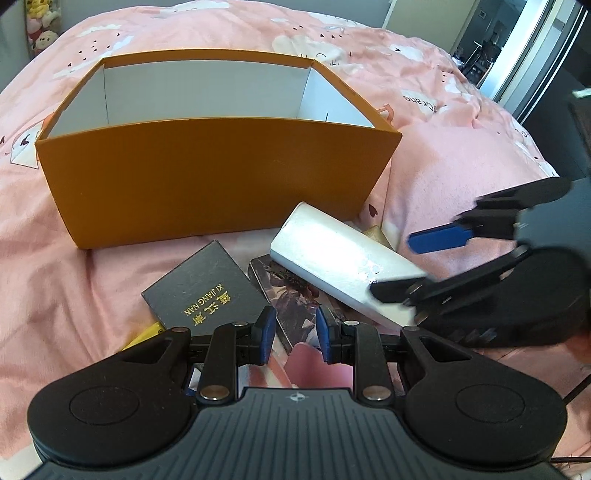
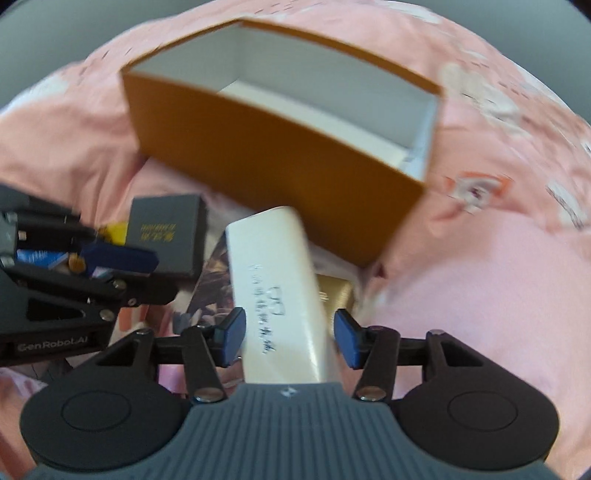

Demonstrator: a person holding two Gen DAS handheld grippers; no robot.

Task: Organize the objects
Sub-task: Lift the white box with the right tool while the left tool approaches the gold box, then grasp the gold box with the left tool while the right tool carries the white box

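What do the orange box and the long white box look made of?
Orange box: probably matte cardboard; thin straight walls, plain white inside. Long white box: likely coated card, slightly glossy, with sharp folded edges and handwriting on it.

You see pink fleece bedspread with white cartoon prints (image 1: 443, 155) | row of plush toys (image 1: 41, 26) at your far left | bright glass doorway (image 1: 517, 48) at far right
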